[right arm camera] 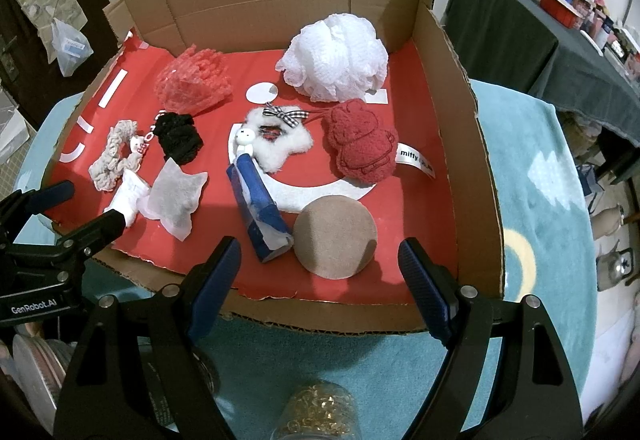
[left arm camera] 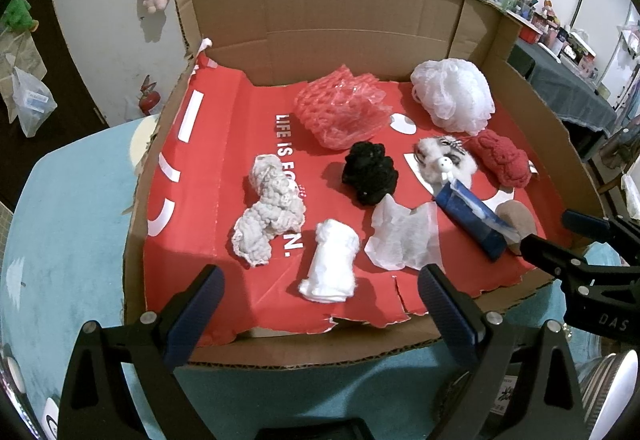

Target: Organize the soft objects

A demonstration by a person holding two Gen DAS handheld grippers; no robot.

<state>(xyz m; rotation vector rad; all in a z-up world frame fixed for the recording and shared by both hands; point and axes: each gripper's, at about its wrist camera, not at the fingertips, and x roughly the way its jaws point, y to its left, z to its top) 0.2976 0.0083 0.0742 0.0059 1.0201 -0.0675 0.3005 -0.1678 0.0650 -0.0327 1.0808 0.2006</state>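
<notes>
I see a table covered in a teal cloth (right arm camera: 520,168) carrying a shallow cardboard box (right arm camera: 486,176), its floor lined with a red printed sheet (left arm camera: 208,168) where the soft things lie. Near me, just outside the box, stands a jar of gold bits (right arm camera: 316,410).

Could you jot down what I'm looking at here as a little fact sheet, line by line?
Setting: open cardboard box with a red liner, on a blue cloth
Back of box: white bath puff, red mesh bundle
Middle: black scrunchie, beige scrunchie, white fluffy star, red plush toy
Front: blue tube, brown round pad, white tissue, white cotton wad
Left gripper: open, empty, at the box's near edge
Right gripper: open, empty, near the brown pad
</notes>
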